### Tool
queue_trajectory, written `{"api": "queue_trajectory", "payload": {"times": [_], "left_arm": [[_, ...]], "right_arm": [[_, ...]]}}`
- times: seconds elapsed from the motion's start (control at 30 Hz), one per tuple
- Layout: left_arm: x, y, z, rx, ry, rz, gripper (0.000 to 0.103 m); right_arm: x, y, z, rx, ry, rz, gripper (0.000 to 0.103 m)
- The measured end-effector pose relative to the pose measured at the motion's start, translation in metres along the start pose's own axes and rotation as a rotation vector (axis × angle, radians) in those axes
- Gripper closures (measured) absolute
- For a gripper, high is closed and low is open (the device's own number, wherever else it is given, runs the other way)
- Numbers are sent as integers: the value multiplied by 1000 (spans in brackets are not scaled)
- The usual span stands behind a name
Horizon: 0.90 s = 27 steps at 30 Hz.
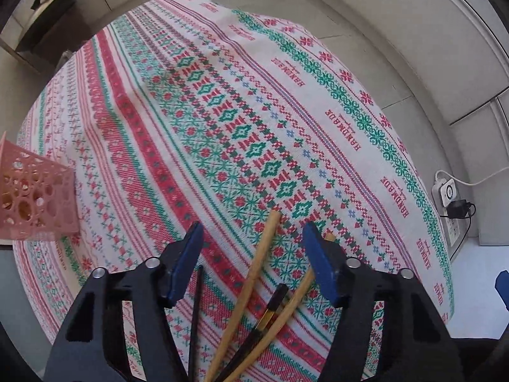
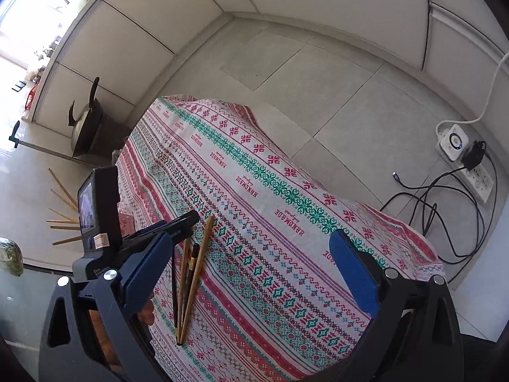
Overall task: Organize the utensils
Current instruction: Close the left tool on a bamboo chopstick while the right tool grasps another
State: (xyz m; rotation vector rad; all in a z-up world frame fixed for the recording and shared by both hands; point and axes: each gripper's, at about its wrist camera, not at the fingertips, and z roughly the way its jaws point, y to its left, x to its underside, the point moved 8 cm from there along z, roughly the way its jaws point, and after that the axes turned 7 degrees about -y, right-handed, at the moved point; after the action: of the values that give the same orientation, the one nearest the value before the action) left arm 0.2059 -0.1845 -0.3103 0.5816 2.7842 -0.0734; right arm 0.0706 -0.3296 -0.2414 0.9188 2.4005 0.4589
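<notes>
Hovering over the patterned tablecloth (image 1: 241, 102), my left claw (image 1: 253, 238) points down at a small bunch of chopsticks (image 1: 254, 283). Its blue pads (image 1: 186, 261) stand partly apart, and the sticks lie in the gap between them without either pad pressing on them, so I have hold of nothing here. One pale wooden stick runs up the middle of the gap, its blunt end just past the pad tips; a second pale one lies close against the right-hand pad, though I cannot tell whether they touch. A dark stick with a gold band sits between those two, and a thin black one lies nearer the left pad.

In the right wrist view the same chopsticks (image 2: 187, 273) lie flat on the cloth near its left edge, almost parallel, long axes running from the near edge of the table away toward the far corner, fanned slightly at the far ends.

My right claw (image 2: 251, 261) hangs above the cloth with its pads wide apart and nothing between them.

A pink perforated basket (image 1: 38, 197) stands on the table's left side, well apart from the sticks. More pale sticks (image 2: 63, 219) lie scattered on the floor beyond the table.
</notes>
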Motion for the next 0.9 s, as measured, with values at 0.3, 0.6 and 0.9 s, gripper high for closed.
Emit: {"api": "queue_trajectory", "payload": {"times": [0.3,0.6,0.9], "left_arm": [[3,-12,1,39,-24,42,85],[18,1,-41,27,-178,31,96],[55,32,-155,15,-402,-8,96]], "right_arm": [[0,-8,7,-24,38,96,7],[14,4,20,-39,79,77,7],[24,46,52,12,115,-31,7]]}}
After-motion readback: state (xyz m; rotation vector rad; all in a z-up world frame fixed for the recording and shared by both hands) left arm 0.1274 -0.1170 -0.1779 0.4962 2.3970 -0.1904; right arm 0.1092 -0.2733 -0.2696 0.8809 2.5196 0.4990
